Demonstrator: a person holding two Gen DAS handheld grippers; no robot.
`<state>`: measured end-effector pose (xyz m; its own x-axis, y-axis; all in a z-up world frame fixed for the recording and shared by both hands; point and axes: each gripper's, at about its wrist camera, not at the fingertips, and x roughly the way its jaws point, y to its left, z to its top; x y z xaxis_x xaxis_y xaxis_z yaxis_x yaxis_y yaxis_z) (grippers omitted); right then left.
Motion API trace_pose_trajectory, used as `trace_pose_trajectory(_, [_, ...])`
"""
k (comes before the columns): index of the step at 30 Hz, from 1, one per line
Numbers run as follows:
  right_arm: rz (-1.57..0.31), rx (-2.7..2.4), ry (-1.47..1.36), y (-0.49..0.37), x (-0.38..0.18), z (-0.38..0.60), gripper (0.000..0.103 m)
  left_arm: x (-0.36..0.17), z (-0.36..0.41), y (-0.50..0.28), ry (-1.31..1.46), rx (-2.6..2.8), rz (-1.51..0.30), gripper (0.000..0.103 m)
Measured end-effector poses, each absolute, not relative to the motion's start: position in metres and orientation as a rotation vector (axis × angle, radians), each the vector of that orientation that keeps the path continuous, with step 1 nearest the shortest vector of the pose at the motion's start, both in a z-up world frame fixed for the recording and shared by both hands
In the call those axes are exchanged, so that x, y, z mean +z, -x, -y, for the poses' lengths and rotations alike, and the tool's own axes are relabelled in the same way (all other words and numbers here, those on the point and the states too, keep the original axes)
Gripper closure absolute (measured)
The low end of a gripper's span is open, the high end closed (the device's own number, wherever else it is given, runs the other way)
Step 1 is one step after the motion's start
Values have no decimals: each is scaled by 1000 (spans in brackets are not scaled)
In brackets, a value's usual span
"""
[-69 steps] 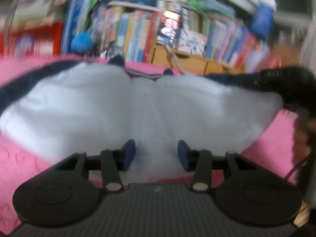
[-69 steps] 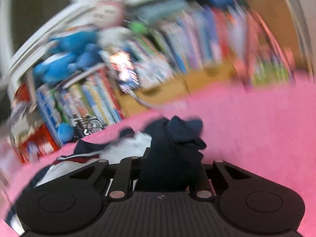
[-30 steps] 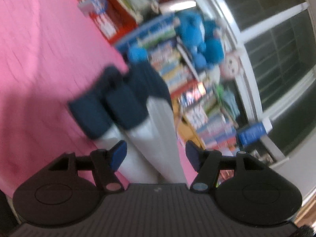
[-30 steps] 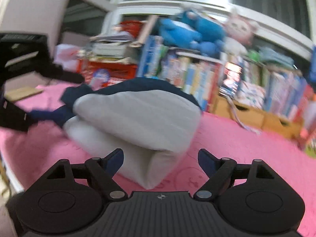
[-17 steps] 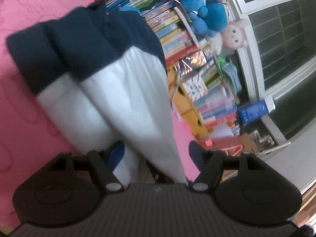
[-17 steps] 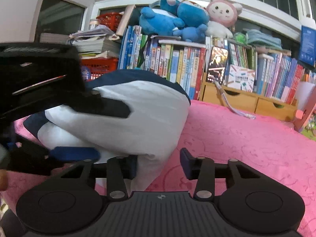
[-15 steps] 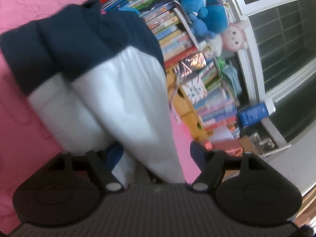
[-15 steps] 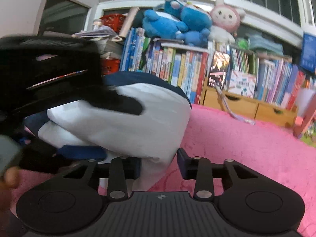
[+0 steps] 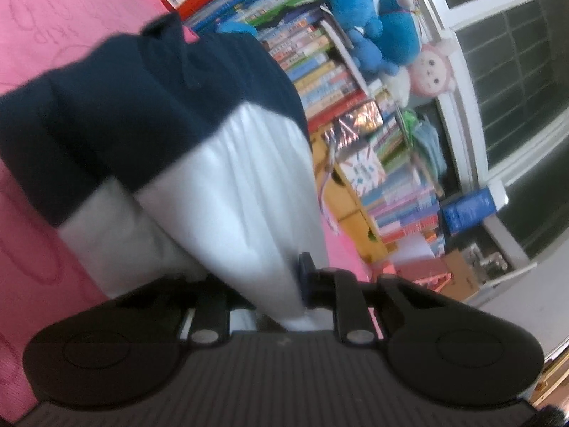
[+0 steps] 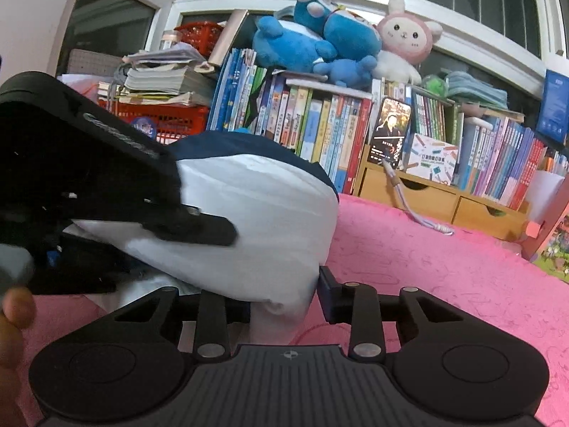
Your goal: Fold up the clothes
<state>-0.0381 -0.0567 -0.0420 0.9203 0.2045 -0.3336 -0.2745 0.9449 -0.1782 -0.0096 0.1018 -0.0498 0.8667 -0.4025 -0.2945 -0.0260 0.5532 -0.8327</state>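
A folded white and navy garment [image 9: 231,185] lies bunched on the pink bedspread [image 9: 42,35]. My left gripper [image 9: 263,281] has its jaws closing. The white fold sits between them, with the blue right pad against the cloth and the left pad hidden behind it. In the right wrist view the same garment [image 10: 256,206] bulges upward, and my right gripper [image 10: 284,302] is shut on its near white corner. The left gripper's black body [image 10: 89,185] reaches in from the left onto the cloth, with a person's fingertips [image 10: 14,313] below it.
Behind the pink bedspread [image 10: 444,267] stands a bookshelf [image 10: 320,124] with blue and pink plush toys [image 10: 338,42] on top. A red basket [image 10: 170,121] is at the left and wooden drawers [image 10: 426,195] at the right. A striped cord [image 10: 419,213] trails onto the bed.
Both grippers came up to the folded garment with wide jaws and closed on its white edge, the right first, then the left. The garment now fills more of both views.
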Motion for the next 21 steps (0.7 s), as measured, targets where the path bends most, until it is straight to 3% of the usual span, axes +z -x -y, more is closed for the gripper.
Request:
trace_pose_trajectory(4, [-313, 241, 238, 39, -41, 55, 71, -61, -106, 6, 1051, -229, -503, 72])
trace_pose_trajectory(9, [-285, 226, 294, 43, -34, 49, 70, -61, -107, 4, 1060, -240, -495, 72])
trace_pose_trajectory(11, [-284, 225, 298, 41, -34, 47, 70, -59, -112, 5, 1047, -217, -481, 78])
trace_pose_trajectory(14, [-302, 217, 288, 37, -40, 49, 78, -55, -119, 10, 1011, -162, -452, 90])
trace_pose_trajectory(21, [-306, 220, 271, 37, -43, 53, 81, -44, -147, 32, 919, 15, -352, 92])
